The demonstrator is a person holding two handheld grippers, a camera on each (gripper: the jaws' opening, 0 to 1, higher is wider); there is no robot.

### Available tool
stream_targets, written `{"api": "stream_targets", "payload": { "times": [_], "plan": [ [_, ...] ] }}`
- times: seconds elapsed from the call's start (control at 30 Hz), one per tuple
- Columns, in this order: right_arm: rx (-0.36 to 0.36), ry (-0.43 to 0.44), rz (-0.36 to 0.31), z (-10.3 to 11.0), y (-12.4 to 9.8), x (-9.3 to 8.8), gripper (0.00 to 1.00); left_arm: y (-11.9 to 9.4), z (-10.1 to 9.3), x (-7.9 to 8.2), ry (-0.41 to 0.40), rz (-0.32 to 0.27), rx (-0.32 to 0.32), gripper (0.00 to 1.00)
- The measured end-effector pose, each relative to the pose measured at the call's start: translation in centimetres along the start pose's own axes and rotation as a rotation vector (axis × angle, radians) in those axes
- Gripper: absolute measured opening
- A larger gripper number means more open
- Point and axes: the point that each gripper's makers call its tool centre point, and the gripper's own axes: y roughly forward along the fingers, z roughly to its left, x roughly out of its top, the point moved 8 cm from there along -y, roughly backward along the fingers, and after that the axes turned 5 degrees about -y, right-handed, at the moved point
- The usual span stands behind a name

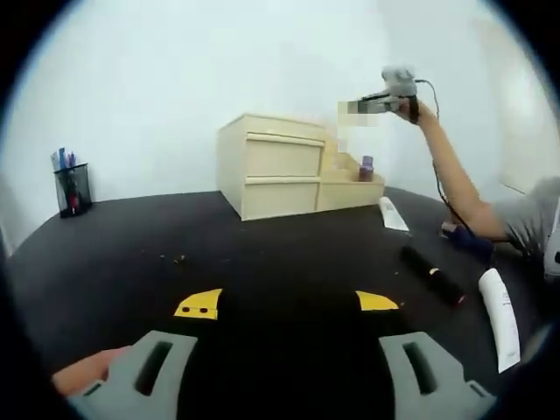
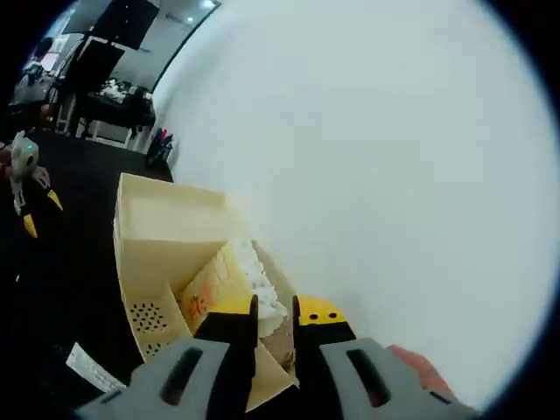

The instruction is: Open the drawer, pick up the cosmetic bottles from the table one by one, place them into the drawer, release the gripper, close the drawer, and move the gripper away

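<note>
Black desk (image 1: 262,254) holds shut drawers (image 1: 280,166); bottles (image 1: 433,273) lie right of them, left claw (image 1: 287,306) spread, right claw (image 2: 275,319) nearly closed, empty.

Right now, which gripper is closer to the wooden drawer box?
Right. The right gripper hovers just above the drawer box, over its open side compartments. The left gripper sits far back across the black table.

No writing can be read; print on the white tube (image 1: 501,317) at the table's (image 1: 262,254) right edge is too blurred.
</note>
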Motion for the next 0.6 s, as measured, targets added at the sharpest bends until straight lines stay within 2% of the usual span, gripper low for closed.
{"api": "stream_targets", "payload": {
  "times": [0.1, 0.13, 0.27, 0.47, 0.6],
  "plan": [
    [-0.007, -0.026, -0.005, 0.2, -1.2, 1.6, 0.13, 0.0, 0.1, 0.1, -0.005, -0.003, 0.002, 0.52],
    [0.01, -0.048, 0.001, 0.4, -1.6, 2.1, 0.13, -0.1, 0.2, 0.1, -0.006, -0.003, 0.007, 0.52],
    [0.009, -0.085, 0.011, -0.1, -4.5, 3.6, 0.13, -0.2, 0.3, 0.1, -0.012, -0.004, 0.016, 0.52],
    [-0.03, -0.118, 0.028, -1.4, -9.5, 4.3, 0.13, -0.3, 0.2, 0.1, -0.017, -0.007, 0.02, 0.52],
    [-0.053, -0.101, 0.026, -1.8, -12.0, 4.3, 0.13, -0.3, -0.1, 0.0, -0.006, -0.005, 0.025, 0.52]
  ]
}}
